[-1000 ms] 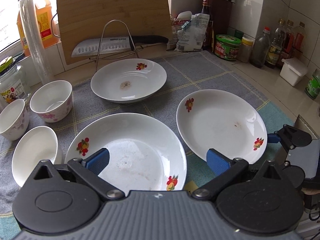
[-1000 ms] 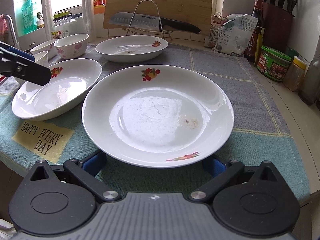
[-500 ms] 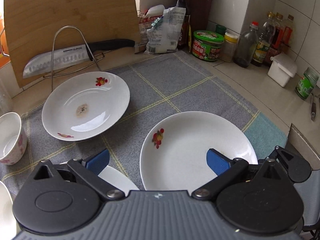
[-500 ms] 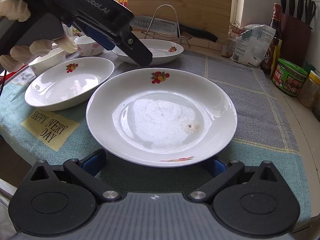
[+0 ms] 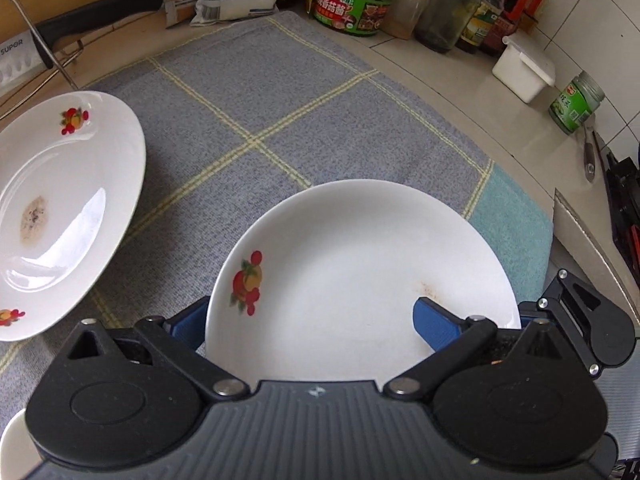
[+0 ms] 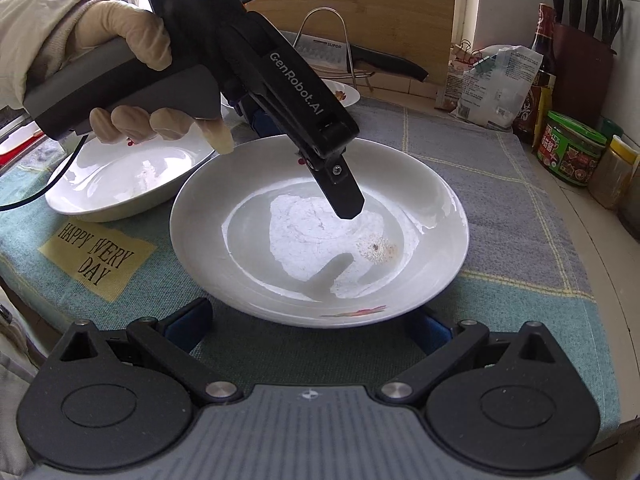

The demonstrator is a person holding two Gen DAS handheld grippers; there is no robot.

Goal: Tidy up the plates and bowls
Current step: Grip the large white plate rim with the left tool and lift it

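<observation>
- Desk [image 6: 592, 240] under a grey-and-teal check cloth [image 5: 256, 92]. On it, three white plates in view.
- Nearest plate [image 6: 320, 240] sits at the front edge of the cloth, round, no long axis, rim facing me on both sides.
- My right gripper [image 6: 308, 320] is level with its near rim, fingers spread wide, rim just ahead between them. Nothing held.
- My left gripper [image 6: 340, 196] hangs over the bowl of the same plate, coming from its left. In its own view, fingers [image 5: 432, 324] apart: one over the plate, one outside the left rim.
- Second plate [image 6: 132, 176] just left, rims near or touching, cannot tell.
- Third plate [image 5: 56, 208] further back left.
- Judgement: right is better lined up for a rim pinch; left must drop to the rim.
</observation>
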